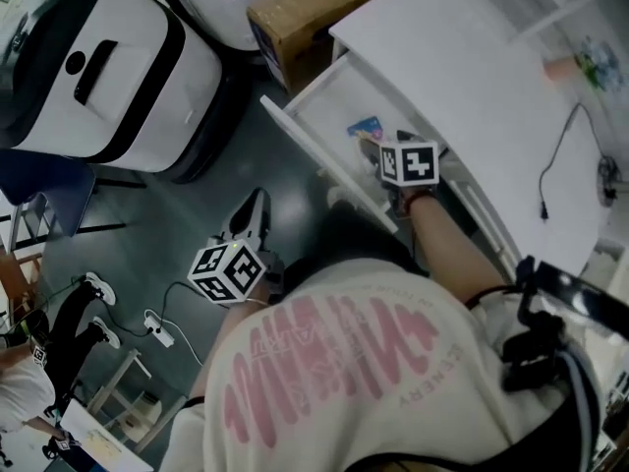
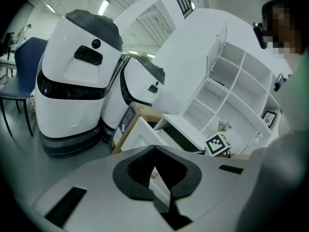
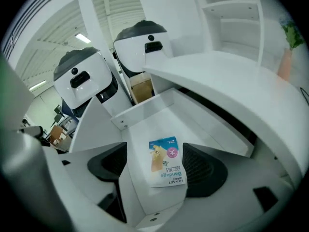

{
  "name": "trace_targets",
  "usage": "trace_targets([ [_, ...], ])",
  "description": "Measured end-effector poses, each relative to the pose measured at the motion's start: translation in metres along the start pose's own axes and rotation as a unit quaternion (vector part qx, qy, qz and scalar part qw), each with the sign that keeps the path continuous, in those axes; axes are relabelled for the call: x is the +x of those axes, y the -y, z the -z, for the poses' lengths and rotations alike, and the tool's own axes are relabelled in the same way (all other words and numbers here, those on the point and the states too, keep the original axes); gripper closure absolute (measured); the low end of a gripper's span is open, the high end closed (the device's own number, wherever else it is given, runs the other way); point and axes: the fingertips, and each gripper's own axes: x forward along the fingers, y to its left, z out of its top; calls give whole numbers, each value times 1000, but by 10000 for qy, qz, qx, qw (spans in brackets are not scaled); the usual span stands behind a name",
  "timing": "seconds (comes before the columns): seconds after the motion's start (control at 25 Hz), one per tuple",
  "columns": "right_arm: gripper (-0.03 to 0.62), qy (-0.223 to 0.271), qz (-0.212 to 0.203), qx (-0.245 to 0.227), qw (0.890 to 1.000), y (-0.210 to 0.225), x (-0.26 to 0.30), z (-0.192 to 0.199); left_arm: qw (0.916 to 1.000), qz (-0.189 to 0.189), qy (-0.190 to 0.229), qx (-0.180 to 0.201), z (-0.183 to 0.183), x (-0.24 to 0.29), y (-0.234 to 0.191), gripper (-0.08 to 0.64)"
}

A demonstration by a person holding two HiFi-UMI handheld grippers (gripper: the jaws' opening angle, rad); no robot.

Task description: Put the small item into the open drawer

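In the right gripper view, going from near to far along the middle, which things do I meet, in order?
bandage packet → far wall of the drawer → cardboard box → white machine with a dark top

This looks like a robotics lab or test room, not a home. Two big white machines (image 2: 72,81) with black bands and rounded hoods stand on a dark grey floor (image 1: 206,205), with a cardboard box (image 1: 305,13) pushed in beside them. A power strip (image 1: 157,330) and loose leads trail across that floor. Strip lights (image 2: 103,7) run along a high panelled ceiling. The furniture is plain and white: a desk (image 1: 472,87) with an open drawer (image 1: 329,116) and a shelf unit (image 2: 231,86) of square compartments. A blue chair (image 2: 21,71) sits off to one side
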Motion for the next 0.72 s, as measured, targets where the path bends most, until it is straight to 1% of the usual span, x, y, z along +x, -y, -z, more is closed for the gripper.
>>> trace_targets([
  [0.08, 219, 239, 51, 98, 9997, -4, -19, -8, 10000, -23, 8, 91, -8, 0, 2, 531],
  [0.16, 219, 549, 56, 259, 9981, -8, -39, -20, 9997, 69, 116, 208, -20, 3, 7, 531],
  [0.32, 219, 1168, -190, 801, 9897, -22, -82, -37, 9973, 387, 341, 526, -44, 0, 30, 531],
  [0.44, 219, 1523, -374, 942, 9831, -35, -118, -47, 9934, 656, 571, 743, -62, -11, 55, 531],
  [0.6, 221, 2165, -536, 979, 9699, -48, -165, -68, 9852, 998, 934, 1030, -87, -27, 84, 531],
  [0.72, 232, 2674, -556, 1119, 9554, -56, -201, -75, 9795, 1153, 1162, 1178, -99, -46, 99, 531],
])
